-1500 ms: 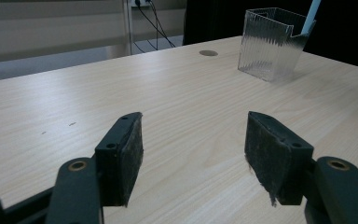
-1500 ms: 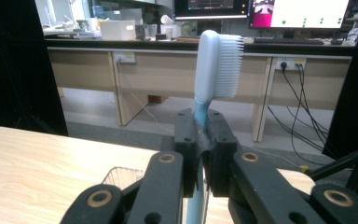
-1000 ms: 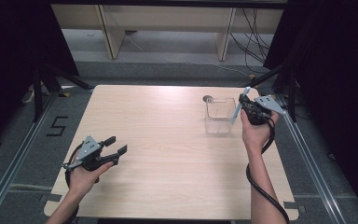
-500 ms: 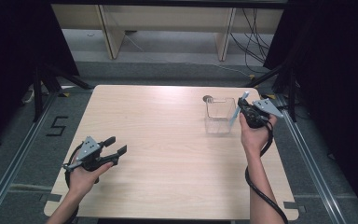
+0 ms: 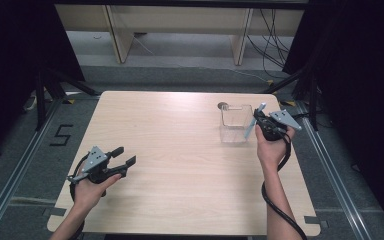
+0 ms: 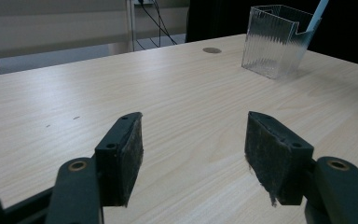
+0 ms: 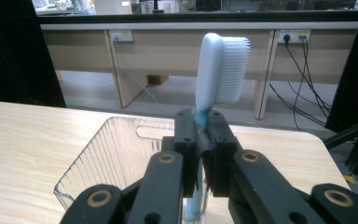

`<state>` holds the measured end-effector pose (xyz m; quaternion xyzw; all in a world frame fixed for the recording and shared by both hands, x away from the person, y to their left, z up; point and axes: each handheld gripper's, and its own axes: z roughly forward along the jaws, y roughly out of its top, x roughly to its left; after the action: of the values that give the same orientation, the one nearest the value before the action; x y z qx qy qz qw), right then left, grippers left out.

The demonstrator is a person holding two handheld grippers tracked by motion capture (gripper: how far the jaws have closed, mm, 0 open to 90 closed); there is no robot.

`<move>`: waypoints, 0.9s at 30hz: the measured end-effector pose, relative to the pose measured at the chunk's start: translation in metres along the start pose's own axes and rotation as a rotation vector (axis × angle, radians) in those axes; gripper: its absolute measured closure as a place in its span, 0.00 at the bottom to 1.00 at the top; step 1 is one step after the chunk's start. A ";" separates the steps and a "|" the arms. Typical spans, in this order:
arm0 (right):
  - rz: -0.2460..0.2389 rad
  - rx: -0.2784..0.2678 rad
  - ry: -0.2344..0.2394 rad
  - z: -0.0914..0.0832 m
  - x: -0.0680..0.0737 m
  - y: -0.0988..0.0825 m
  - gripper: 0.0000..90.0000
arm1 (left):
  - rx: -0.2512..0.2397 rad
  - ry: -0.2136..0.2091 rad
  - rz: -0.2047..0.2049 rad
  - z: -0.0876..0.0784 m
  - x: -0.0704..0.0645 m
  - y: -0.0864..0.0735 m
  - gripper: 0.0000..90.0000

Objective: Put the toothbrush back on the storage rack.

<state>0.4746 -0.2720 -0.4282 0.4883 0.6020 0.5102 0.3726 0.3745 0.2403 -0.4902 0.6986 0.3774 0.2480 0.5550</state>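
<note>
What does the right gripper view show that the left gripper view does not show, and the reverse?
The right gripper view shows the right gripper shut on a toothbrush, bristle head up, above the clear container. The left gripper view shows the left gripper with jaws apart and nothing between them, and a small round mark on the table. Both views share the ribbed clear container, the light wooden table and the toothbrush's blue handle.

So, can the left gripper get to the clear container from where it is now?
Probably yes: the left gripper is open, and only bare table lies between it and the clear container, though far across.
</note>
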 end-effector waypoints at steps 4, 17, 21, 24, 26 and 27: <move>0.016 0.017 -0.003 0.000 0.002 -0.004 0.95 | -0.001 0.001 -0.001 0.000 0.000 0.000 0.41; 0.012 0.026 -0.006 0.002 0.001 -0.011 0.95 | -0.002 0.003 -0.005 0.000 0.000 -0.001 0.40; -0.001 0.031 -0.008 0.002 0.000 -0.012 0.95 | -0.002 0.003 -0.006 0.000 0.000 -0.001 0.40; 0.004 0.034 -0.005 0.003 0.000 -0.013 0.95 | -0.001 0.003 -0.006 0.000 0.001 -0.002 0.40; -0.003 0.047 -0.010 0.002 0.000 -0.014 0.95 | 0.000 0.003 -0.007 0.000 0.001 -0.002 0.40; 0.012 0.040 -0.014 0.002 0.001 -0.015 0.95 | 0.001 0.004 -0.007 0.000 0.001 -0.002 0.40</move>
<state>0.4730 -0.2701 -0.4431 0.5028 0.6066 0.4969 0.3639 0.3746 0.2410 -0.4923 0.6969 0.3810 0.2472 0.5550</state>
